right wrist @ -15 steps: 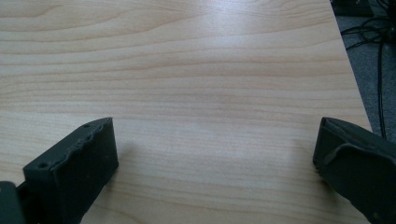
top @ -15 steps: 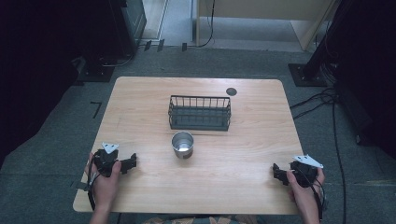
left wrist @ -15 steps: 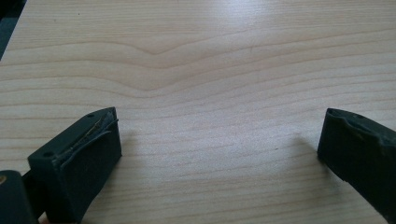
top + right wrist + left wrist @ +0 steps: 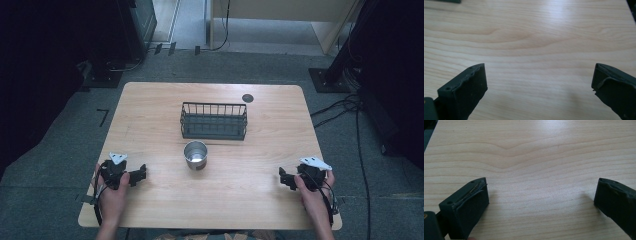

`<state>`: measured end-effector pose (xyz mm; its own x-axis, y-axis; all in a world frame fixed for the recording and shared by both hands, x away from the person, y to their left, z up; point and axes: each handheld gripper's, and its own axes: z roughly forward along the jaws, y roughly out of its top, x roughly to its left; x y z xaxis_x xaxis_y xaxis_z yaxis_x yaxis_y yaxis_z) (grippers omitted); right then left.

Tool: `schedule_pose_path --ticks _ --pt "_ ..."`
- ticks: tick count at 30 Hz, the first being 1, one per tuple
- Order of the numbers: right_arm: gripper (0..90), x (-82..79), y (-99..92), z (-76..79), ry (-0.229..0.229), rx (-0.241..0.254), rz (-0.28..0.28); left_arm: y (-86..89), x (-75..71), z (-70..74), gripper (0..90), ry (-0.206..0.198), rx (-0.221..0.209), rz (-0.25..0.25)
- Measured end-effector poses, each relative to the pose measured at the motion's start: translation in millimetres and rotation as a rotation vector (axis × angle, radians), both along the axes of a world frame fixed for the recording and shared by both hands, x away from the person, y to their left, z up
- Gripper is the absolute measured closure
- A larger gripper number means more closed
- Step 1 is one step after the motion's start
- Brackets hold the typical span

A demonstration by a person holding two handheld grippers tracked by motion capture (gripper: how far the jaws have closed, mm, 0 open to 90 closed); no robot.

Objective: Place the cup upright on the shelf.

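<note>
- The left gripper (image 4: pixel 141 175) is held low over the near left part of the wooden table (image 4: pixel 150 100), its jaws spread wide with nothing between them; bare wood is seen between the jaws in the left gripper view.
- The right gripper (image 4: pixel 283 178) is held low over the near right part of the table, its jaws likewise spread wide and empty.
- A metal cup (image 4: pixel 195 155) is stood upright near the middle of the table, between the two grippers and well apart from both.
- A dark wire basket (image 4: pixel 214 120) is placed just behind the cup.
</note>
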<state>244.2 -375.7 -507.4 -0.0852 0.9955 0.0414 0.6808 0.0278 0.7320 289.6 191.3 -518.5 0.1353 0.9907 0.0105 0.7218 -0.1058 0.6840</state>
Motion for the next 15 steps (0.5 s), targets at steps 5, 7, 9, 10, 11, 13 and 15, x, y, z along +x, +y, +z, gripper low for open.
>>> schedule_pose_path --ticks 5,7,9,10,11,13,15 --pt "0.0 10.4 16.4 8.2 -0.011 0.002 0.041 0.0 0.0 0.0 0.0 0.0 0.0 0.0" --pt "0.0 11.6 18.5 10.1 -0.015 0.005 0.048 0.0 0.0 0.0 0.0 0.0 0.0 0.0" --pt "0.0 14.4 23.8 14.8 -0.027 0.007 0.063 0.0 0.0 0.0 0.0 0.0 0.0 0.0" --pt "0.0 15.6 26.2 16.5 -0.03 0.006 0.068 0.0 0.0 0.0 0.0 0.0 0.0 0.0" --pt "0.0 16.6 28.2 17.6 -0.032 0.008 0.074 0.0 0.0 0.0 0.0 0.0 0.0 0.0" --pt "0.0 18.3 31.4 19.1 -0.034 0.007 0.084 0.0 0.0 0.0 0.0 0.0 0.0 0.0" --pt "0.0 20.4 35.7 20.8 -0.039 0.011 0.095 0.0 0.0 0.0 0.0 0.0 0.0 0.0"
